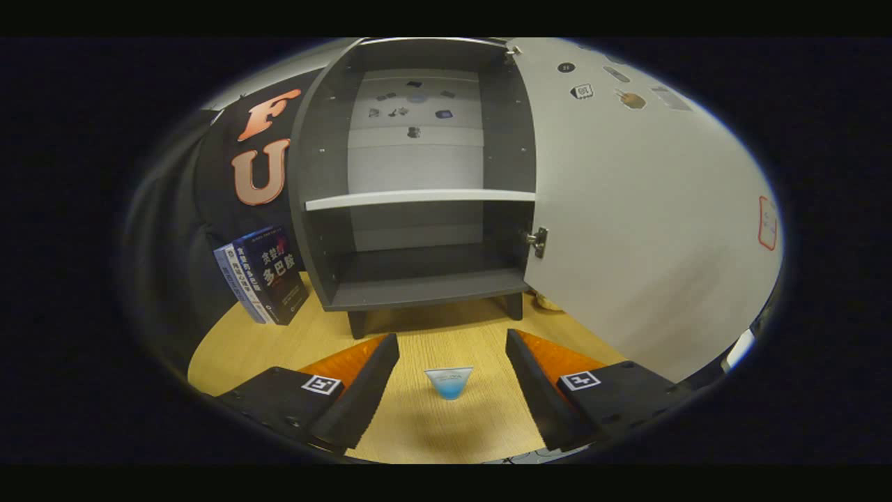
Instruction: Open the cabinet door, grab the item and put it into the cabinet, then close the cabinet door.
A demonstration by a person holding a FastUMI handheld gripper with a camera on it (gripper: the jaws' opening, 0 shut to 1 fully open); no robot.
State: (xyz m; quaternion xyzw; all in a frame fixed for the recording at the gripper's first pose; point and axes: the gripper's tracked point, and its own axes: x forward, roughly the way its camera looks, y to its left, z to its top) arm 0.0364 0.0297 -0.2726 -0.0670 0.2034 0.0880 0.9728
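A small grey cabinet (pixel 418 293) stands on the wooden table beyond my fingers. Its pale door (pixel 648 209) is swung wide open to the right. Inside, a light shelf (pixel 418 199) splits it into an upper and a lower compartment, and both look bare. A small blue and clear packet (pixel 449 383) lies on the table between my fingers, touching neither. My gripper (pixel 451 348) is open, with its fingers spread either side of the packet and their tips short of the cabinet's front feet.
Two dark books (pixel 263 275) lean against the cabinet's left side. The open door carries several stickers (pixel 606 87) and reaches out over the table to the right of my fingers. Bare wooden table (pixel 446 328) lies between the packet and the cabinet.
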